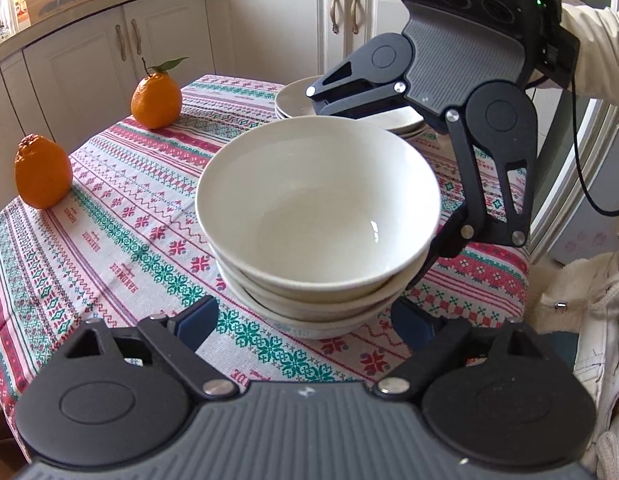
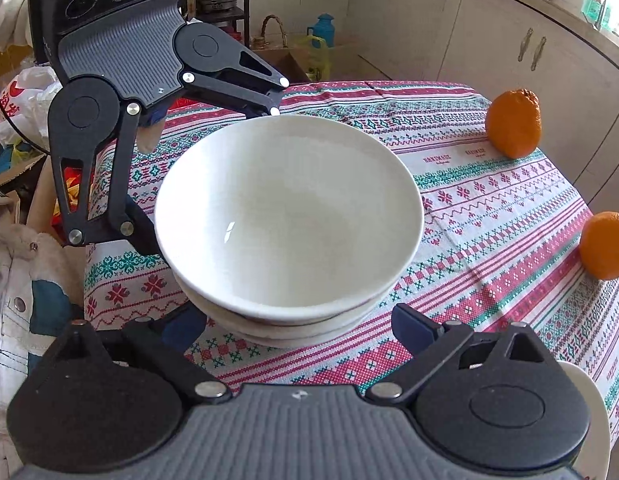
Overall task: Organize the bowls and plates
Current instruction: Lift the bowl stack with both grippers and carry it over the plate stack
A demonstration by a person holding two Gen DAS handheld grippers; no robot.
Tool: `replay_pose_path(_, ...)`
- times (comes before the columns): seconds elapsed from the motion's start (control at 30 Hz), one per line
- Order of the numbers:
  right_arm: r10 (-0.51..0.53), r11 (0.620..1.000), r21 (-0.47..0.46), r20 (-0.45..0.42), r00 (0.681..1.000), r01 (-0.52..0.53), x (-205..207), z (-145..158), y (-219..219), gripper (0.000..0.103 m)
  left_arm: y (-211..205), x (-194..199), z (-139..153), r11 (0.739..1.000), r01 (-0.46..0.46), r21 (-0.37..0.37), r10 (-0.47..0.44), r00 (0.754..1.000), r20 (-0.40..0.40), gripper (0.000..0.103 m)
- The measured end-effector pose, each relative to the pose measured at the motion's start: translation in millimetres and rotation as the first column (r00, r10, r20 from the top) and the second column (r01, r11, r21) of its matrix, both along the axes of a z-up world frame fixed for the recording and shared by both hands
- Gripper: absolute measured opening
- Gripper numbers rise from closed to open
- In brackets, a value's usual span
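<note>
A stack of three white bowls [image 1: 317, 216] stands on the patterned tablecloth [image 1: 121, 216]; it also fills the middle of the right wrist view [image 2: 289, 216]. My left gripper [image 1: 305, 320] is open, its blue-padded fingers on either side of the stack's base, not touching. My right gripper [image 2: 297, 324] is open the same way from the opposite side. Each gripper shows in the other's view, spread wide around the far side of the stack. A stack of white plates [image 1: 297, 100] sits behind the bowls, partly hidden by the right gripper.
Two oranges [image 1: 155, 100] [image 1: 41, 176] sit at the table's left edge in the left wrist view; they show at the right in the right wrist view [image 2: 513, 124] [image 2: 605, 246]. White kitchen cabinets [image 1: 269, 20] stand beyond the table. A plate edge [image 2: 597, 420] lies under the right gripper.
</note>
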State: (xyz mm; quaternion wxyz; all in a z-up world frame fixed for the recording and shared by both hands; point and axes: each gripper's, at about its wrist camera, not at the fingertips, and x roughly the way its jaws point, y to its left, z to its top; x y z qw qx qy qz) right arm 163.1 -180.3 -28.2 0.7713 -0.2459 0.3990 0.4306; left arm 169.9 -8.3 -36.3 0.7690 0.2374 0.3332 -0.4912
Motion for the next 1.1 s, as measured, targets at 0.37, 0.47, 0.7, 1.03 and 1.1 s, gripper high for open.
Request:
replay_pose_path(0.37, 0.042, 0.999, 0.016, -0.022, 0.999, -0.042, 1.7, 4.2, -1.1, 0.091, -3.0, 2.4, -1.2, 0.999, 0.044, -0.004, -0.045, 0.999, -0.019, 0.086)
replay_pose_path(0.47, 0.046, 0.999, 0.014, -0.022, 0.999, -0.045, 0.6, 4.9, -1.1, 0.090, -4.0, 1.4, -0.7, 0.999, 0.053, 0.001, -0.053, 0.999, -0.010, 0.085)
replay_pose_path(0.7, 0.051, 0.999, 0.013, -0.020, 0.999, -0.050, 1.0, 5.1, -1.8, 0.090, -4.5, 0.3, 1.3, 0.998, 0.057, 0.014, -0.057, 0.998, -0.003, 0.084)
replay_pose_path(1.03, 0.049, 0.999, 0.021, -0.021, 0.999, -0.049, 0.6, 5.4, -1.9, 0.090, -4.2, 2.4, 0.1, 0.998, 0.066, 0.004, -0.066, 0.998, -0.003, 0.085)
replay_pose_path(1.1, 0.046, 0.999, 0.022, -0.022, 0.999, -0.045, 0.0, 5.8, -1.4, 0.090, -3.5, 1.9, 0.1, 0.998, 0.064, 0.005, -0.064, 0.998, -0.001, 0.085)
